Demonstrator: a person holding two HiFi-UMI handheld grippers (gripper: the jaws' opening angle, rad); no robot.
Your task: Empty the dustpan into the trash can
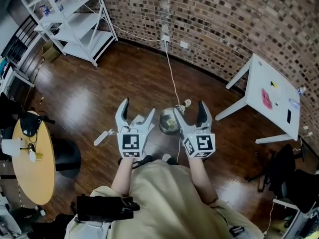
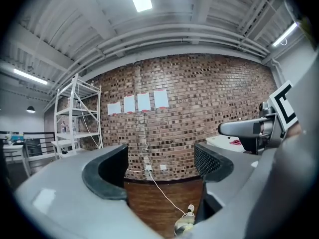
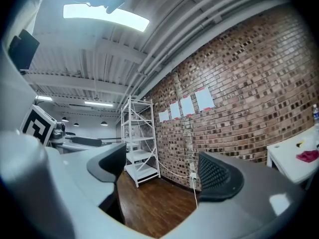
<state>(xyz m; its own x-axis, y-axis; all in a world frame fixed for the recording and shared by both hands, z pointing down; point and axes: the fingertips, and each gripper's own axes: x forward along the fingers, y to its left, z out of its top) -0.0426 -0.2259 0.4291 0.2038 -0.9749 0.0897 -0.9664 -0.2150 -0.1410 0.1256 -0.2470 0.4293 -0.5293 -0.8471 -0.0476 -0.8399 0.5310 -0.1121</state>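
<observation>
- Bare wooden floor (image 1: 124,78) lies open from 10 to 1 o'clock, as far as the brick wall (image 1: 224,24).
- A metal trash can (image 1: 169,121) stands at 12 o'clock, between the left tongs (image 1: 137,108) and the right tongs (image 1: 190,108).
- A white cable (image 1: 172,73) trails from the wall to the can.
- A white shelf rack (image 1: 75,24) stands at 10 o'clock, a white bench (image 1: 281,101) at 2 and a round yellow bench (image 1: 37,183) at 9.

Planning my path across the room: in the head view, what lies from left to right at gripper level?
Yellow round table, black stool, white handled tool on the floor, left gripper, metal trash can, right gripper, white table.
</observation>
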